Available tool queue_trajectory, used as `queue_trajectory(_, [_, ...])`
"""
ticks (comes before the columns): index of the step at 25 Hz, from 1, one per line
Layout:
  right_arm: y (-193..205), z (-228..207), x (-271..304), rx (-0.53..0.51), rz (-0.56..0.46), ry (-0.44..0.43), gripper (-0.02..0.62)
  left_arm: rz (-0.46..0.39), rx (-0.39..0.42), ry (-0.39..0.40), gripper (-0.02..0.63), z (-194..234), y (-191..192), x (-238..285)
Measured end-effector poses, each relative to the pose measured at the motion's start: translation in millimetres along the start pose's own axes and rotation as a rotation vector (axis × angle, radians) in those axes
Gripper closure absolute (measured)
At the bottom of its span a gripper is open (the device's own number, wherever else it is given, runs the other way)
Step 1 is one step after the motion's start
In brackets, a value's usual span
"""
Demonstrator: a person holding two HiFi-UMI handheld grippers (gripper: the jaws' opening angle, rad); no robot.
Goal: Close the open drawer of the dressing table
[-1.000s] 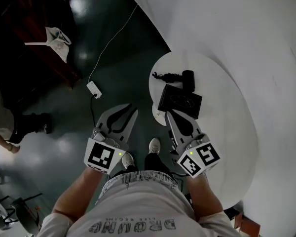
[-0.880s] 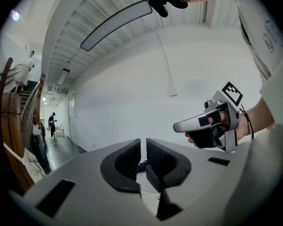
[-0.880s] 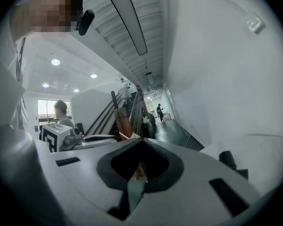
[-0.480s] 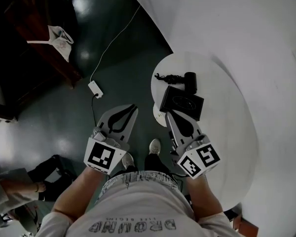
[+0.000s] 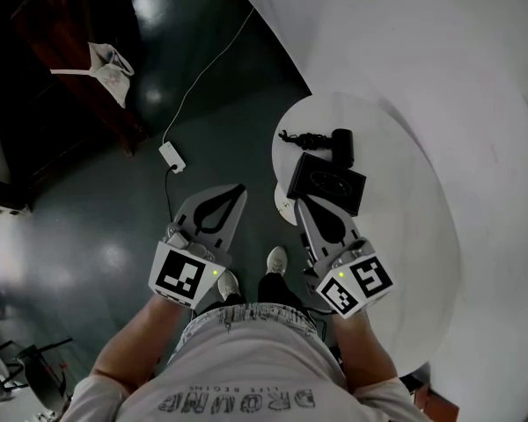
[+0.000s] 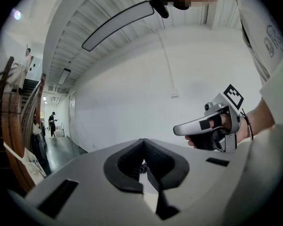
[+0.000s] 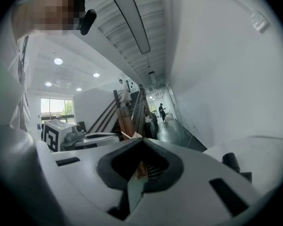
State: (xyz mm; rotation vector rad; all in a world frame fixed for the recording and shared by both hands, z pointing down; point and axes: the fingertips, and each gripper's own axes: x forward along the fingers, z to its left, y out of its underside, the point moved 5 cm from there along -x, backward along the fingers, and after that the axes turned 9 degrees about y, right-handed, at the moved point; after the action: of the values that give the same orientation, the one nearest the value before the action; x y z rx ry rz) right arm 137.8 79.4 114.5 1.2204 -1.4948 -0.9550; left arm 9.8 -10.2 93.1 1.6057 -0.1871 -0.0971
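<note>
White and round, the desk (image 5: 405,200) stands at the right above a dark floor (image 5: 88,209), carrying a flat black box (image 5: 326,183) and a small black appliance (image 5: 341,145) with its cord. From under the desk's near-left rim juts a pale curved ledge that looks like the open drawer (image 5: 284,202). Just beside it is the tip of the right claw (image 5: 301,205), jaws together on nothing, while the left claw (image 5: 238,192), over the floor, has just been closing and its jaws meet, equally empty.
</note>
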Motion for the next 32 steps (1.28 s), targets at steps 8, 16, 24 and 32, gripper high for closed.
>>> queue_trajectory(8, [1, 2, 4, 0.003, 0.009, -0.006, 0.589, -0.002, -0.004, 0.000, 0.584, 5, 0, 0])
queue_trajectory(16, [2, 2, 7, 0.001, 0.019, -0.007, 0.588, 0.004, -0.010, 0.002, 0.584, 6, 4, 0])
queue_trajectory(24, [6, -1, 8, 0.007, 0.025, -0.010, 0.589, 0.008, -0.037, -0.002, 0.584, 7, 12, 3])
queue_trajectory(32, [7, -1, 11, 0.007, 0.036, -0.017, 0.589, 0.010, -0.051, 0.002, 0.584, 9, 14, 5])
